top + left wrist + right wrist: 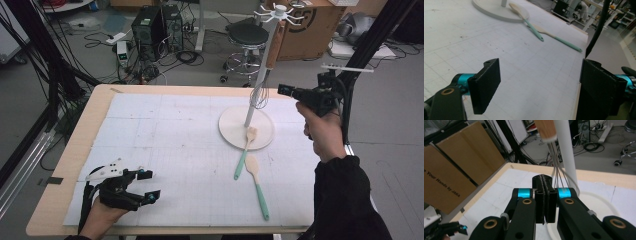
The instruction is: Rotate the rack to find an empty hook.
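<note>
A white utensil rack (257, 80) rises from a round base (227, 130) at the back right of the mat. A whisk (259, 95) with a wooden handle hangs from it. Two teal-handled spatulas lie nearby: one (246, 150) rests its head on the base, the other (257, 185) lies flat on the mat. My right gripper (285, 90) is raised beside the whisk, jaws shut with nothing between them. In the right gripper view the whisk's wires (559, 173) hang just beyond the shut gripper (544, 180). My left gripper (149, 185) rests low at the front left, open and holding nothing (539, 85).
A white gridded mat (165, 145) covers the wooden table (95, 105). Behind the table stand a stool (247, 37), computer cases (155, 27), cables and a cardboard box (310, 25). A black frame post (370, 45) rises at the right.
</note>
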Available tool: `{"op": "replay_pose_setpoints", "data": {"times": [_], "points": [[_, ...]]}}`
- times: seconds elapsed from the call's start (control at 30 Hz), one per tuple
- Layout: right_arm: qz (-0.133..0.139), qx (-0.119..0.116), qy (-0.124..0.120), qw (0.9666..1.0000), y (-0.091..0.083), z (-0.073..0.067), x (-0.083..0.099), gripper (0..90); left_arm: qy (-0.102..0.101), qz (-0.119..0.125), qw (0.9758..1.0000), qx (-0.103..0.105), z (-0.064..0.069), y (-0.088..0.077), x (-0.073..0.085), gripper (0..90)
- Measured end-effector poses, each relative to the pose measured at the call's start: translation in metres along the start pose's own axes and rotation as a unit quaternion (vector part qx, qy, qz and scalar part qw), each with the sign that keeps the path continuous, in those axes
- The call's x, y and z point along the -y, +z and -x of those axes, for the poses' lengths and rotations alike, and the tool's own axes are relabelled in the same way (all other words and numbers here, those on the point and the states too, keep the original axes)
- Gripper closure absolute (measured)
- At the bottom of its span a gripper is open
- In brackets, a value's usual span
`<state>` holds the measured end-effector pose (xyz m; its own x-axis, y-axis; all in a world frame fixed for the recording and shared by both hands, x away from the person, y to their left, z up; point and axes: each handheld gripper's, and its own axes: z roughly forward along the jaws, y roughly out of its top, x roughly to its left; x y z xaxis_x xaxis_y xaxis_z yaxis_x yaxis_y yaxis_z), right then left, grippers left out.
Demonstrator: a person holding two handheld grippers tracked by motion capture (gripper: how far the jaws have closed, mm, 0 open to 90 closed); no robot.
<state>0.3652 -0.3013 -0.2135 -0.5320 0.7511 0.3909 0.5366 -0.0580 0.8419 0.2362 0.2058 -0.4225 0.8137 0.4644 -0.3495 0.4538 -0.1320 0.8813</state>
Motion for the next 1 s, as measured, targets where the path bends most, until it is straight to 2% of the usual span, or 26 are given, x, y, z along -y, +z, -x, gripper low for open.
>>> {"op": "replay_pose_setpoints", "data": {"times": [0.07, 0.1, 0.13, 0.17, 0.2, 0.4, 0.5, 0.67, 0.8, 1.0], "points": [[0.004, -0.002, 0.0, 1.0, -0.001, -0.001, -0.01, 89.3, -0.014, -0.005, 0.9999, -0.001, -0.002, 0.001, 0.001, 17.7], [0.008, -0.003, 0.001, 1.0, -0.003, -0.001, -0.016, 89.3, -0.031, -0.015, 0.9994, -0.004, -0.004, 0.002, 0.001, 18.1], [0.011, -0.003, 0.002, 0.9999, -0.004, -0.002, -0.022, 89.3, -0.044, -0.022, 0.9988, 0.003, -0.006, 0.002, 0.001, 18.3], [0.015, -0.003, -0.001, 0.9999, -0.005, -0.002, -0.029, 89.3, -0.056, -0.018, 0.9982, 0.012, -0.008, 0.002, 0.001, 18.4], [0.018, -0.007, 0.004, 0.9998, -0.006, -0.002, -0.034, 89.3, -0.063, -0.015, 0.9979, 0.007, -0.009, 0.002, 0.001, 18.9], [0.033, -0.006, 0.004, 0.9994, -0.01, -0.008, -0.068, 89.3, -0.061, -0.015, 0.998, -0.004, -0.009, 0.0, 0.002, 18.6], [0.041, 0.003, -0.009, 0.9991, -0.012, -0.017, -0.087, 89.3, -0.059, -0.017, 0.9981, -0.007, -0.009, 0.0, 0.004, 18.4], [0.057, 0.001, -0.009, 0.9984, -0.013, -0.026, -0.106, 89.3, -0.057, -0.02, 0.9982, -0.007, -0.008, 0.0, 0.006, 18.4], [0.05, 0.001, -0.024, 0.9984, -0.006, -0.036, -0.112, 89.3, -0.061, -0.016, 0.998, -0.011, -0.007, -0.003, 0.007, 18.4], [0.044, 0.004, -0.036, 0.9983, 0.006, -0.05, -0.11, 89.3, -0.064, -0.01, 0.9978, -0.014, -0.008, -0.008, 0.01, 18.4]]}}
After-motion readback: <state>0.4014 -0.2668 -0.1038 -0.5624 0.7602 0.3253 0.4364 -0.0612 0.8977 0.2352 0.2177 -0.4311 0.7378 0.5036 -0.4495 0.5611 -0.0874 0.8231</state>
